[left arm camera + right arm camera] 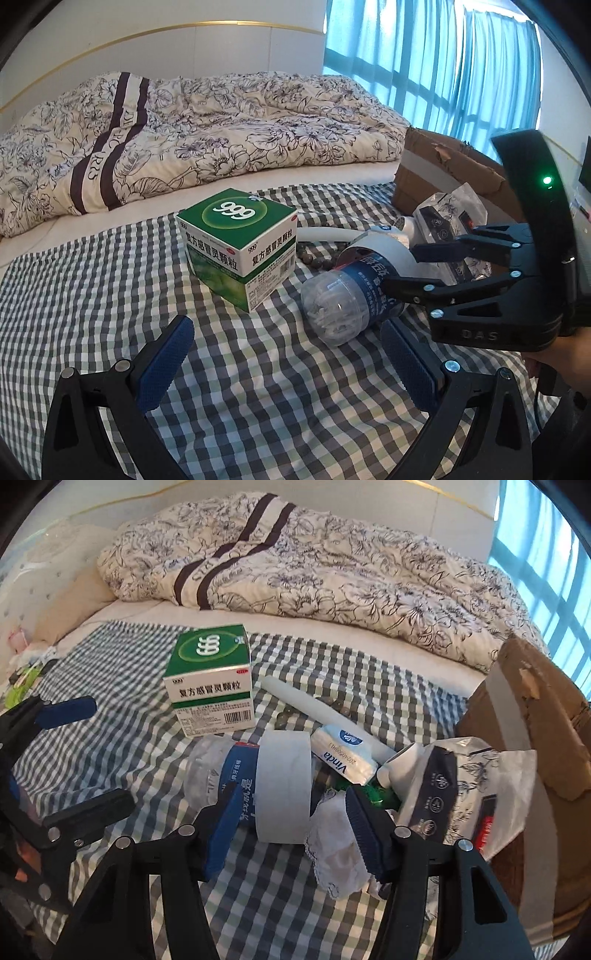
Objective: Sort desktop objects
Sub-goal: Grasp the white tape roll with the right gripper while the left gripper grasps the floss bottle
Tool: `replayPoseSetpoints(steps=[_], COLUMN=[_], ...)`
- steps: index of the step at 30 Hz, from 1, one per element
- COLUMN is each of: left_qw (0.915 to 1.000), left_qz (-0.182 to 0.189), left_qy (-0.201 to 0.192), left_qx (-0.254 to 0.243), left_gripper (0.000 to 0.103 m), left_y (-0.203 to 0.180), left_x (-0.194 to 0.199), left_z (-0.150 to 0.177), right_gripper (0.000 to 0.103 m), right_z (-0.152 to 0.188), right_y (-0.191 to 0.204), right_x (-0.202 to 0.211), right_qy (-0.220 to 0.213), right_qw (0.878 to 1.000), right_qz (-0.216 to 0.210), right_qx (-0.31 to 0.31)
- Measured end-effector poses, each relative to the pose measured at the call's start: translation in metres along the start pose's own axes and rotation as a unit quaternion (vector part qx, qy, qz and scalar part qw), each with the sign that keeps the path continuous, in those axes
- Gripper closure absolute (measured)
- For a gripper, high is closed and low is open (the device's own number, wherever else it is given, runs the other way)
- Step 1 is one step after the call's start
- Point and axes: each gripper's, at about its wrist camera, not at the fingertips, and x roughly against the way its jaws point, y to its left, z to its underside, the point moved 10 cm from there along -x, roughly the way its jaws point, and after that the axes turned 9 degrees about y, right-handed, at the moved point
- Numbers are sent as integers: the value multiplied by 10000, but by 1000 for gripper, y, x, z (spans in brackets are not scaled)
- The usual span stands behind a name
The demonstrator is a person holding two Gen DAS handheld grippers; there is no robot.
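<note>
On the checked cloth (110, 295), the bottle (343, 295) is lain crosswise and is pinched by the right gripper (291, 830); the left gripper (284, 365) is kept spread and empty.

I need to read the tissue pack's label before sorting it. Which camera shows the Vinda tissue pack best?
The right wrist view: the Vinda tissue pack lies unobstructed just beyond the tape roll, label readable. In the left wrist view only a sliver peeks over the tape roll, print illegible.

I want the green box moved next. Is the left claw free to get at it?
Probably yes: the left claw is open and empty, with only bare checked cloth between it and the green box.
</note>
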Motion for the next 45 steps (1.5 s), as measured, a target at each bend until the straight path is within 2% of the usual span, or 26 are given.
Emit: replayPoseSetpoints(steps=[2, 3, 5, 10, 20, 25, 36, 39, 45], left_qw=[10000, 10000, 10000, 10000, 9998, 9996, 9964, 9965, 9970], left_qz=[33, 33, 22, 51, 176, 268, 666, 609, 511], left_qy=[16, 20, 26, 35, 39, 91, 374, 447, 547], left_qx=[2, -1, -2, 50, 129, 6, -360, -357, -203], left_gripper=[0, 0, 0, 0, 0, 0, 0, 0, 0], left_y=[-1, -1, 0, 0, -2, -17, -73, -85, -84], left_x=[-1, -1, -1, -1, 6, 2, -27, -40, -60], left_z=[1, 1, 1, 2, 8, 10, 9, 6, 2], right_gripper=[53, 62, 73, 73, 74, 74, 74, 74, 74], right_z=[0, 0, 0, 1, -3, -3, 8, 10, 14], right_y=[1, 2, 2, 11, 21, 16, -16, -26, -36], right_x=[-7, -8, -7, 0, 41, 61, 103, 116, 133], right_qy=[87, 88, 56, -56, -496, -681, -1062, -1184, -1310], right_qw=[10000, 10000, 9999, 9997, 9975, 9970, 9943, 9928, 9910], right_qz=[21, -28, -127, 39, 60, -25, 104, 131, 202], right_qx=[37, 14, -66, 219, 497, 359, 10, -103, -163])
